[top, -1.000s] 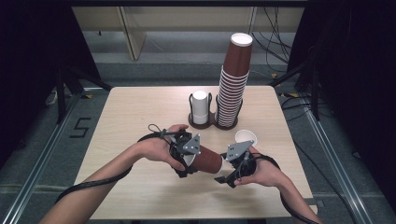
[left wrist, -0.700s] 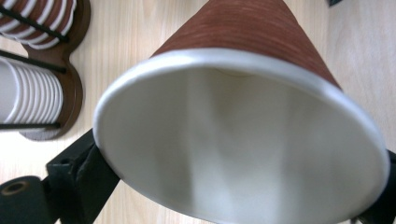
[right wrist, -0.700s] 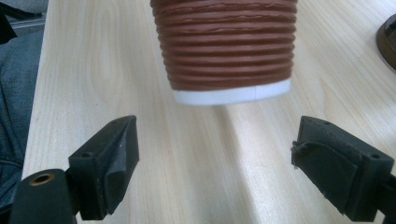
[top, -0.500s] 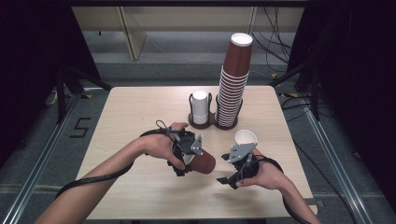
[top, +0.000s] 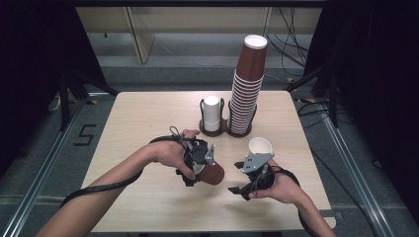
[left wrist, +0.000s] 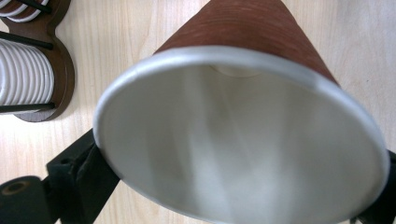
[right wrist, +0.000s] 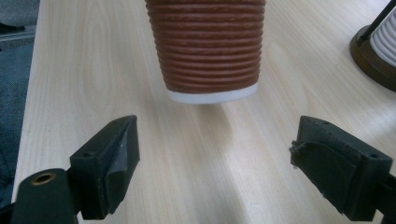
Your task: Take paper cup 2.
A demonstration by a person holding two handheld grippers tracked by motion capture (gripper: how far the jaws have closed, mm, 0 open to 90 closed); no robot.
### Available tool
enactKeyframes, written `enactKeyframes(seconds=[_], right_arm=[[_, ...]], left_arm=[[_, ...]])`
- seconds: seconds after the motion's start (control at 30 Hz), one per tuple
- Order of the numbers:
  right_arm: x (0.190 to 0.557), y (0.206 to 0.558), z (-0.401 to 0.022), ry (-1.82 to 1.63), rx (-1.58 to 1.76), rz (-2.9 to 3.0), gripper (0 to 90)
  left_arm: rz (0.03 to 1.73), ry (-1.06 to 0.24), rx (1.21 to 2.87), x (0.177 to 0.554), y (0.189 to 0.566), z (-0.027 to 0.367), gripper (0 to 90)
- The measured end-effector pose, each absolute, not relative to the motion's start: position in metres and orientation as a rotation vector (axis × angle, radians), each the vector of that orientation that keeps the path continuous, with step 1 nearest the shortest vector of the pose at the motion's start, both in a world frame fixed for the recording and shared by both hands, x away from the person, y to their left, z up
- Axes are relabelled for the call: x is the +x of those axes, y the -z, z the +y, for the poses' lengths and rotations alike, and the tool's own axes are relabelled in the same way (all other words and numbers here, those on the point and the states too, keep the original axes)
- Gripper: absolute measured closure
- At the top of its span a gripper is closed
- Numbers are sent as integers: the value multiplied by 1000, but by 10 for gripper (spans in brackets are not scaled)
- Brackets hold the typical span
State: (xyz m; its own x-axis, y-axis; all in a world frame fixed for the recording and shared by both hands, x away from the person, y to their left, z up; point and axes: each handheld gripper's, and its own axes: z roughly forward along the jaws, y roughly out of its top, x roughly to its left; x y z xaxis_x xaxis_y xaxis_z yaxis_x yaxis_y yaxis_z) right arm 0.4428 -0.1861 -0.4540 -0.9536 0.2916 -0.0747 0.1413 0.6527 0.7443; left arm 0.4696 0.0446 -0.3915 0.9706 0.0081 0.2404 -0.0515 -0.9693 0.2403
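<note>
Your left gripper [top: 196, 170] is clamped on a brown paper cup [top: 211, 173], gripping it at the rim with the cup lying on its side above the wooden table [top: 148, 113], base pointing toward your right hand. Your right gripper [top: 245, 183] stands released, jaws apart with nothing between them, aimed at a second brown ribbed cup [right wrist: 205, 46] standing upright on the table just beyond it. The cup holder [top: 225, 129] with its tall cup stack [top: 247, 89] sits farther back.
</note>
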Motion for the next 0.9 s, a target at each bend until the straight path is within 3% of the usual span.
enactKeyframes(seconds=[0.9], right_arm=[[442,450,-172,-1279,394,2606,151]], left_arm=[[-56,-338,2920,472,386,39,65]])
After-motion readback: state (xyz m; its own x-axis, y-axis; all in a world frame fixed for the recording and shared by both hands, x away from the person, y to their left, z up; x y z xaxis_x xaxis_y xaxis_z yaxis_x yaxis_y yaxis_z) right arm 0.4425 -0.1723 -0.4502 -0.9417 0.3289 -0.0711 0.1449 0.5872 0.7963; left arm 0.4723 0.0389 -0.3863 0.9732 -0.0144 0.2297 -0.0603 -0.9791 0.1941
